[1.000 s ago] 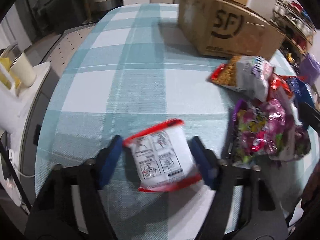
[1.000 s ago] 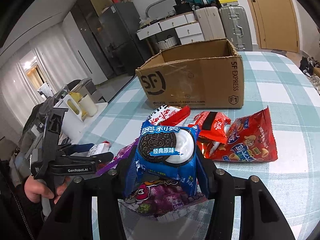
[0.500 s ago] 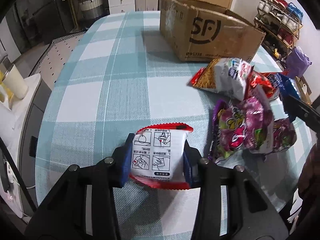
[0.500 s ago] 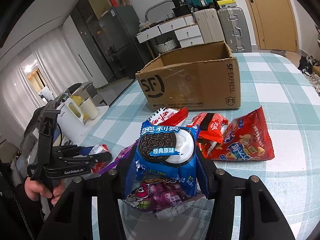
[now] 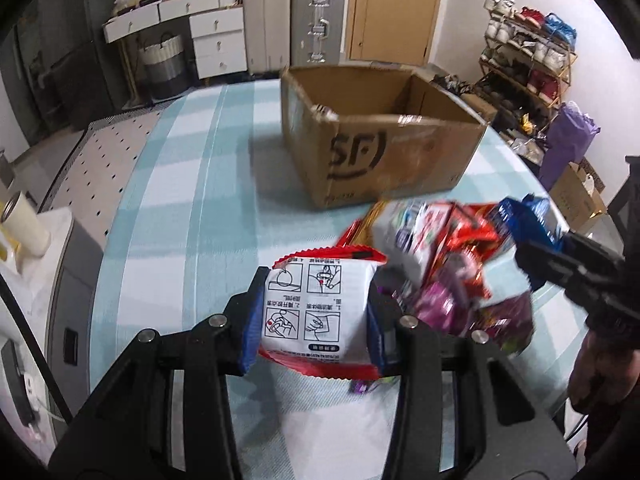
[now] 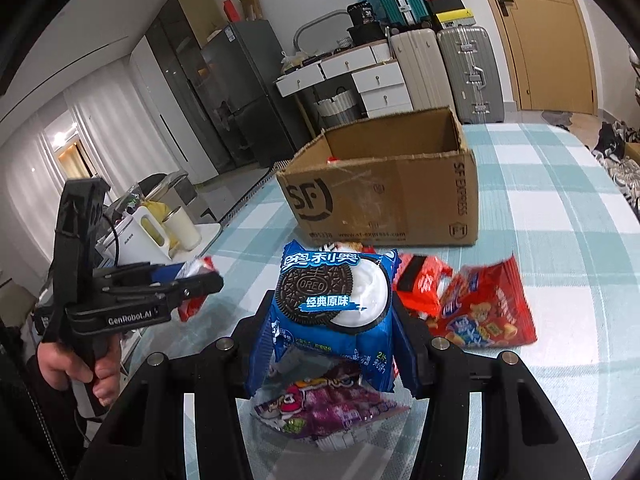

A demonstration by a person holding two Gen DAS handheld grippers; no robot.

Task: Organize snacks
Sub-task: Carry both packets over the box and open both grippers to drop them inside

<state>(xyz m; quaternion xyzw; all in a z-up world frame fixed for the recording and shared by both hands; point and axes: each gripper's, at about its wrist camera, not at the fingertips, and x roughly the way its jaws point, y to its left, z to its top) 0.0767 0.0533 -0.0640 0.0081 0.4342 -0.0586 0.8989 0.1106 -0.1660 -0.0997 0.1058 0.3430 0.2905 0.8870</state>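
Note:
My left gripper [image 5: 316, 316] is shut on a white packet with red edges [image 5: 318, 308], held above the checked table [image 5: 200, 208]. It also shows in the right wrist view [image 6: 200, 280] at the left. My right gripper [image 6: 332, 320] is shut on a blue Oreo packet [image 6: 332, 312], held above a purple snack bag [image 6: 328, 412]. It shows in the left wrist view [image 5: 532, 240] at the right. An open SF cardboard box [image 5: 372, 148] stands beyond both grippers and also shows in the right wrist view [image 6: 384, 192].
Several loose snack bags lie in front of the box: red ones [image 6: 484, 312], a white and orange one [image 5: 404, 232], purple ones [image 5: 452, 304]. A white kettle and cup [image 6: 160, 232] stand off the table's left. Suitcases, drawers and a shoe rack [image 5: 528, 52] lie beyond.
My left gripper closed on the white packet, lifted it and swung toward the box. My right gripper, holding the Oreo packet, rose slightly and moved nearer the box.

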